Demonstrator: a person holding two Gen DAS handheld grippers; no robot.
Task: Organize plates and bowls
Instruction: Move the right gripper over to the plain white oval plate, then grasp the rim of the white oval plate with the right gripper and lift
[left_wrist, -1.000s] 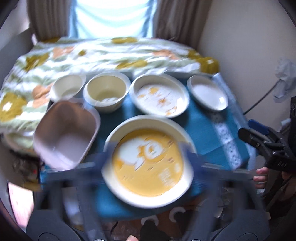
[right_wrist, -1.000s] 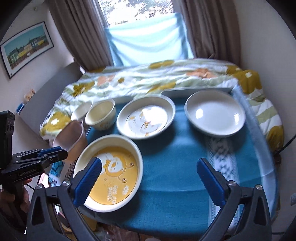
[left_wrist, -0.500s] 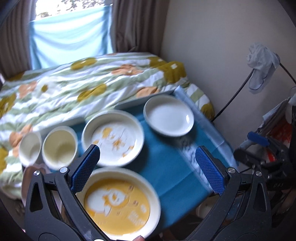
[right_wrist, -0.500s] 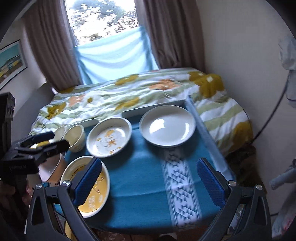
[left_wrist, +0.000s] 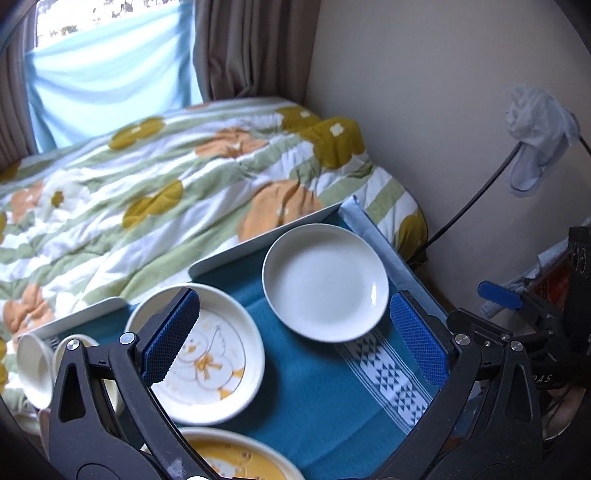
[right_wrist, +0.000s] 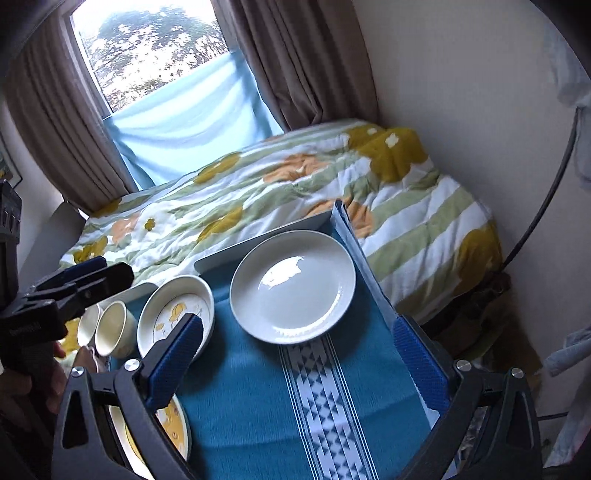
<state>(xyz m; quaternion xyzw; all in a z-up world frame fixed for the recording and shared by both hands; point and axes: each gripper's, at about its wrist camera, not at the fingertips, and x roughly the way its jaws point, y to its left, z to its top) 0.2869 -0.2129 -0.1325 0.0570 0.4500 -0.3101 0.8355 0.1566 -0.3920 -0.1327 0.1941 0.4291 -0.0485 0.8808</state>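
Observation:
A plain white plate (left_wrist: 325, 282) (right_wrist: 293, 286) lies at the far right of the teal cloth (left_wrist: 314, 391) (right_wrist: 255, 402). Left of it sits a white bowl with a yellow duck print (left_wrist: 210, 354) (right_wrist: 177, 308). A yellow-centred bowl (left_wrist: 236, 461) (right_wrist: 177, 421) is nearest me. Two small cream cups (left_wrist: 37, 363) (right_wrist: 112, 326) stand at the left. My left gripper (left_wrist: 295, 338) hangs open above the cloth, holding nothing. My right gripper (right_wrist: 299, 363) is also open and empty, short of the white plate.
A bed with a flowered quilt (left_wrist: 166, 173) (right_wrist: 295, 177) lies just behind the table. A wall (left_wrist: 424, 92) and a black cable (left_wrist: 472, 203) are at the right. A curtained window (right_wrist: 147, 48) is at the back. A hand (right_wrist: 22, 384) holds the left gripper.
Both views have swung right and forward, so the white plate now sits central. The yellow bowl and cups have slid toward the left and lower edges. Both grippers stayed open.

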